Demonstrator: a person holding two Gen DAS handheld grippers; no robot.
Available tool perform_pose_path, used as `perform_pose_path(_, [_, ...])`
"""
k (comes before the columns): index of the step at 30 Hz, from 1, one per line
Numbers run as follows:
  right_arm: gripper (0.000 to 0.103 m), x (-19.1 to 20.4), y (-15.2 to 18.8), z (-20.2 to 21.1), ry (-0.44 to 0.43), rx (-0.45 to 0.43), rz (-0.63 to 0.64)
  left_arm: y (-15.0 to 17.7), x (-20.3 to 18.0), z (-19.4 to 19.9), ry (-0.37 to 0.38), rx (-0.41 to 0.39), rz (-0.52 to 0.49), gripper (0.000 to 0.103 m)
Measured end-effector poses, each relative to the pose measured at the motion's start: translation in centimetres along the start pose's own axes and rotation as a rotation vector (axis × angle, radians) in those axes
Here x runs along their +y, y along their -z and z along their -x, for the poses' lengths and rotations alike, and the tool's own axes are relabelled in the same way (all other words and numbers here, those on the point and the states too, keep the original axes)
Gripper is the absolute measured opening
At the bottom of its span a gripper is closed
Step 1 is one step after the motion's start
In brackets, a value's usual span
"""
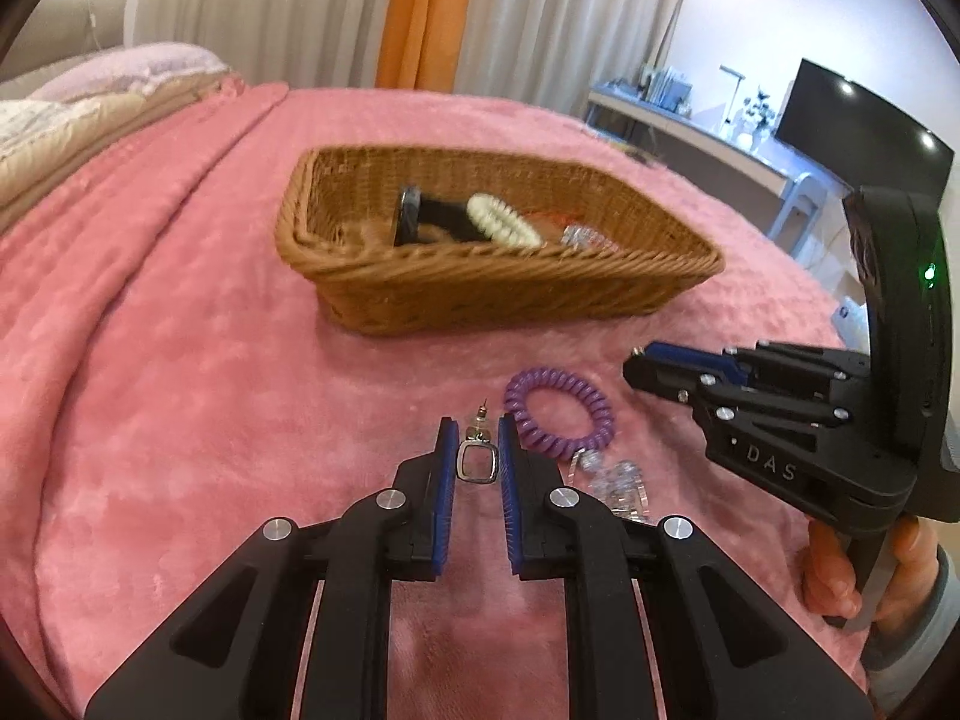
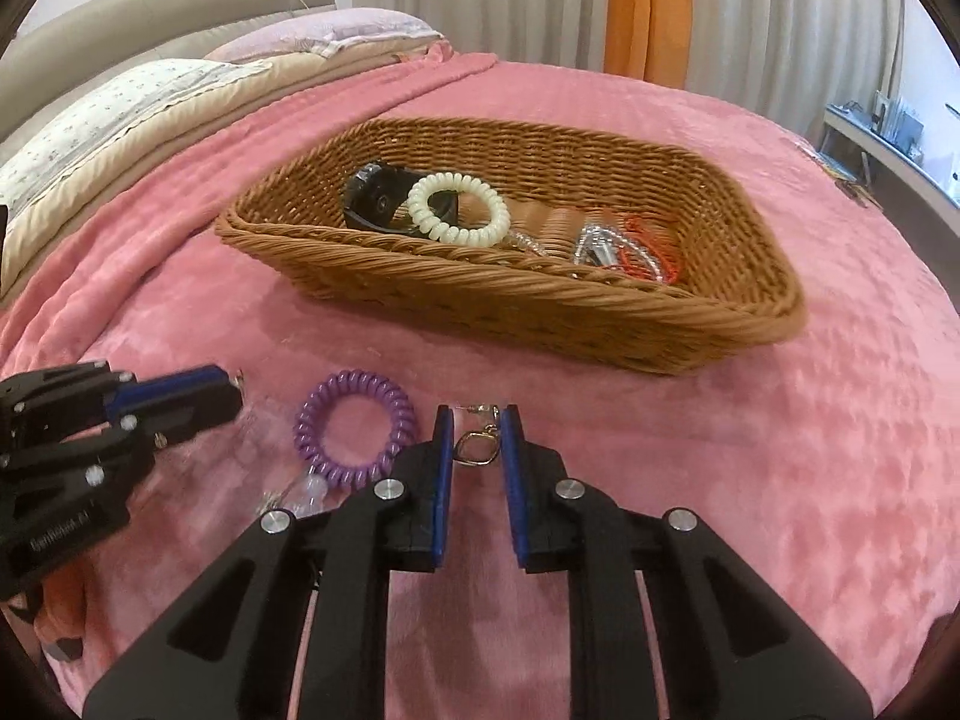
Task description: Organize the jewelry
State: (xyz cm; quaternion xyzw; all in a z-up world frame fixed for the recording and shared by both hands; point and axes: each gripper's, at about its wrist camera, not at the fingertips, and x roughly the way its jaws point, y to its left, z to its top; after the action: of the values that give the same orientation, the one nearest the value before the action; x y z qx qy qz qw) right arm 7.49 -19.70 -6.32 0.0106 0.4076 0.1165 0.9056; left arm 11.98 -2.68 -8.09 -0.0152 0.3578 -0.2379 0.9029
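Pink blanket [image 1: 180,360]; clear trinkets [image 1: 612,480] blurred.

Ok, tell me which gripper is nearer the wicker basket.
Right, slightly. The right gripper sits just short of the wicker basket; the left gripper hangs further back, beside the purple coil hair tie.

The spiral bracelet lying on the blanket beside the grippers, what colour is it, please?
Purple; the spiral bracelet shows best in the right wrist view.

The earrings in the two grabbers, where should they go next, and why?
Probably carry both over the basket and let go. The left gripper pinches one earring, the right gripper pinches another earring. Other trinkets, like the white hair tie, already lie in the basket, while the purple hair tie waits on the blanket.
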Motion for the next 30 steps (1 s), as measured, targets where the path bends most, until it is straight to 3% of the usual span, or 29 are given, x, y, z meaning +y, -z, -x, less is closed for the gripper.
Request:
perform_pose_path(7, [0.013, -1.4, -0.4, 5.4, -0.055, -0.101, -0.04, -0.7, -2.4, 4.3, 0.065, -0.165, -0.041, 0.012])
perform_pose_path(16, [0.012, -2.3, -6.8, 11.4, -0.028, -0.262, -0.002, -6.6, -5.3, 8.7, 0.052, -0.305, -0.082, 0.012])
perform_pose_path(23, [0.012, -4.3, -10.9, 7.5, -0.035, -0.257, -0.047, -11.7, -4.5, 5.6, 0.035, -0.332, -0.047, 0.012])
perform_pose_path(30, [0.012, -7.1, -10.9, -0.4, -0.029, -0.131, -0.107, -12.6, -1.4, -2.4, 0.019, -0.227, 0.026, 0.012])
